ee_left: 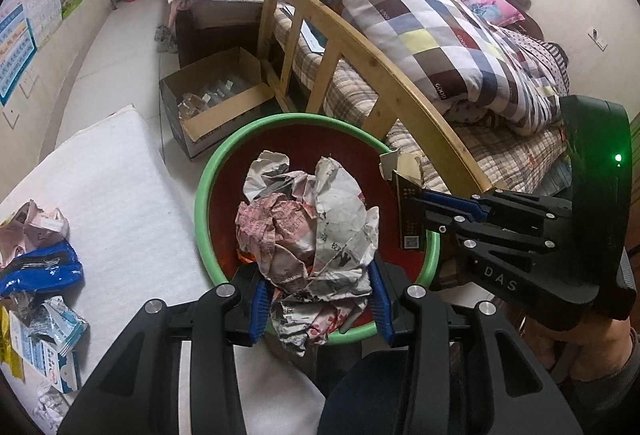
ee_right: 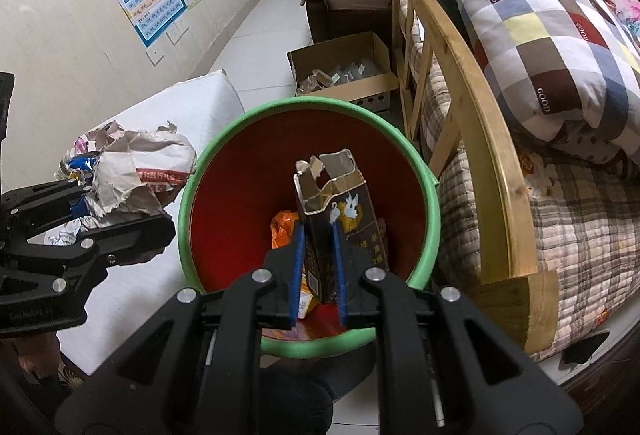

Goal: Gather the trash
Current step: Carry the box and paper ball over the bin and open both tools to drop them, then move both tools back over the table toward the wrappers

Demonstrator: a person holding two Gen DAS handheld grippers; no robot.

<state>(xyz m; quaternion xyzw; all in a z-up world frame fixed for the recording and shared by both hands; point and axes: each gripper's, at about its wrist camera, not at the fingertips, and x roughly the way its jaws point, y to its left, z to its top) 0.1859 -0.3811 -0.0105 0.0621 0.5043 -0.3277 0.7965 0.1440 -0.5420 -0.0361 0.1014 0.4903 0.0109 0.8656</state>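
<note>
- left of the green-rimmed bin (ee_left: 208,171): loose wrappers and a blue packet (ee_left: 38,267) on the white foam sheet (ee_left: 120,203), not yet collected.
- over the bin's near rim: left gripper (ee_left: 318,299) clamped wide around a crumpled newspaper wad (ee_left: 316,219), blue pads pressing both flanks.
- risk here: wad bulky and springy, lower flap hanging at the near rim; released from this spot, could catch the rim and tumble out onto the foam sheet.
- over the bin's right side: right gripper (ee_right: 318,267) pinched narrow on a torn dark carton (ee_right: 336,219), fingers (ee_right: 338,255) flat on its two faces.
- risk here: both loads crowding one opening; carton could knock the wad on the way down.
- inside the bin: an orange wrapper (ee_right: 282,231) on the red floor.
- right of the bin: wooden bed frame (ee_right: 480,139), very close.
</note>
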